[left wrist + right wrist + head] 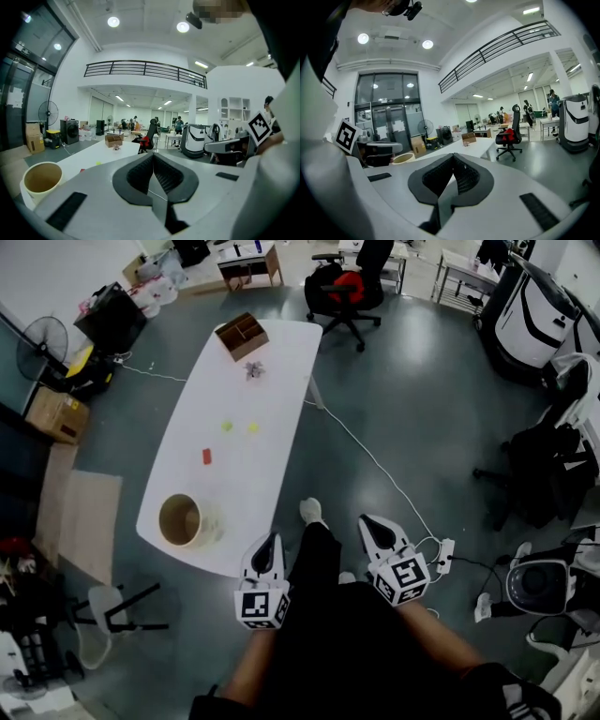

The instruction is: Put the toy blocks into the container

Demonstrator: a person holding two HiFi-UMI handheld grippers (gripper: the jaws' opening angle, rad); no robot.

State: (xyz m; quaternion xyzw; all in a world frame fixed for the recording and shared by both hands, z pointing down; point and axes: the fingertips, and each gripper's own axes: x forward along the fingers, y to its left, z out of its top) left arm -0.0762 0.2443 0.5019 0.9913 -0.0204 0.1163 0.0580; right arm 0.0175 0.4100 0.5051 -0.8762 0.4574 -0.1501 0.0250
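Note:
A round cream container (183, 519) stands at the near end of the white table (272, 390). Beyond it lie a red block (207, 457) and two yellow blocks (227, 427) (253, 427), apart from each other. My left gripper (270, 545) hangs shut and empty over the table's near edge, right of the container. My right gripper (373, 527) is shut and empty over the floor, off the table. In the left gripper view the container (42, 180) sits low left of the shut jaws (153, 157). The right gripper view has its shut jaws (452, 159) and the container (404, 158) at left.
A wooden box (242, 336) and a small grey object (254, 370) sit at the table's far end. A white cable (375, 465) runs across the floor to a power strip (443, 554). An office chair (345, 289) stands beyond the table, and a stool (117, 607) near its left corner.

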